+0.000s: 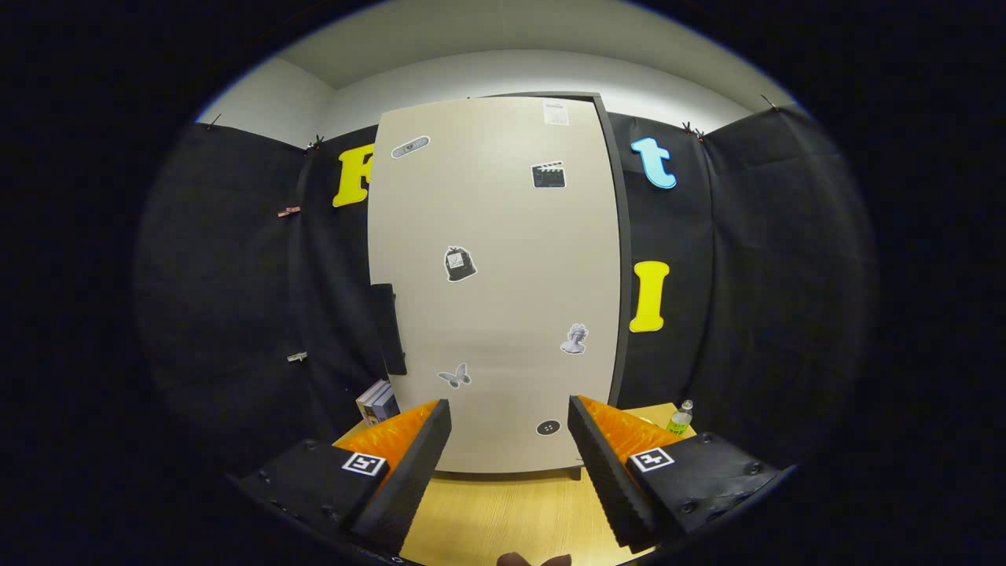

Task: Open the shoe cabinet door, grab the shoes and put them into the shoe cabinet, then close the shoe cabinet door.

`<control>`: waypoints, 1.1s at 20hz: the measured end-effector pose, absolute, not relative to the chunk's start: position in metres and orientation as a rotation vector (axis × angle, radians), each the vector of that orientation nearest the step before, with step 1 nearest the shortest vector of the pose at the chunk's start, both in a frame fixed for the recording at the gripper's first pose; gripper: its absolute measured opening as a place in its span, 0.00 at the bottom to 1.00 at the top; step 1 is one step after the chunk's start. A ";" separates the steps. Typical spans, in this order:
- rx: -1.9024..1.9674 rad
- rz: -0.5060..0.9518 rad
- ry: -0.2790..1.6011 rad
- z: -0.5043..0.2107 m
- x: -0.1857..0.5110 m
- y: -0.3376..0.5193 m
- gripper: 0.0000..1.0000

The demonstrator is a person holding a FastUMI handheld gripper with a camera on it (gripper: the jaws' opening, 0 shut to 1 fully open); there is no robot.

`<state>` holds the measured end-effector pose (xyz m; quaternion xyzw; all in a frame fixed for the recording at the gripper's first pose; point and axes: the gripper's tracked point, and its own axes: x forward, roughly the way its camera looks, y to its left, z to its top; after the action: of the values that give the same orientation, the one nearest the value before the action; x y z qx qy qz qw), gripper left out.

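- The gripper (509, 440) stood with its two fingers spread wide and nothing between them, held over the pale wooden tabletop (503, 515).
- Just ahead of the fingers, square on, rose the tall beige shoe cabinet door (495, 291), a flat panel dotted with small stickers, apparently shut or close to it against its dark frame.
- Ahead and to the left of the left finger, on the door's left edge, sat the dark upright handle (388, 328); this looked the natural place to take hold.
- The door would likely be stiff and light to swing, smooth-faced and slippery (no purchase on the flat panel), so the handle or the free edge seemed the only workable grip.
- The hinge side was probably the right, where the dark frame showed, so the panel would sweep out toward the gripper; room in front seemed modest.
- Left of the left finger, close beside the door's lower corner, stood some upright books (377, 402), which might crowd an approach to the handle.
- Right of the right finger stood a small clear bottle with a green label (681, 418), near the table's edge.
- A dark brown rounded object (534, 560) peeked in below the fingers; possibly the shoes, though I cannot tell.
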<state>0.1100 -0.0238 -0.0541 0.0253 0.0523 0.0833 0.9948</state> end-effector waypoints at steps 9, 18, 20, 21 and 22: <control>0.060 0.158 0.109 -0.055 0.111 -0.026 0.97; 0.062 0.158 0.112 -0.056 0.112 -0.028 0.96; 0.066 0.157 0.112 -0.056 0.112 -0.028 0.96; 0.067 0.155 0.111 -0.055 0.112 -0.028 0.96; 0.067 0.156 0.113 -0.056 0.112 -0.028 0.96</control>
<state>0.1122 -0.0277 -0.0562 0.0336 0.0564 0.0781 0.9948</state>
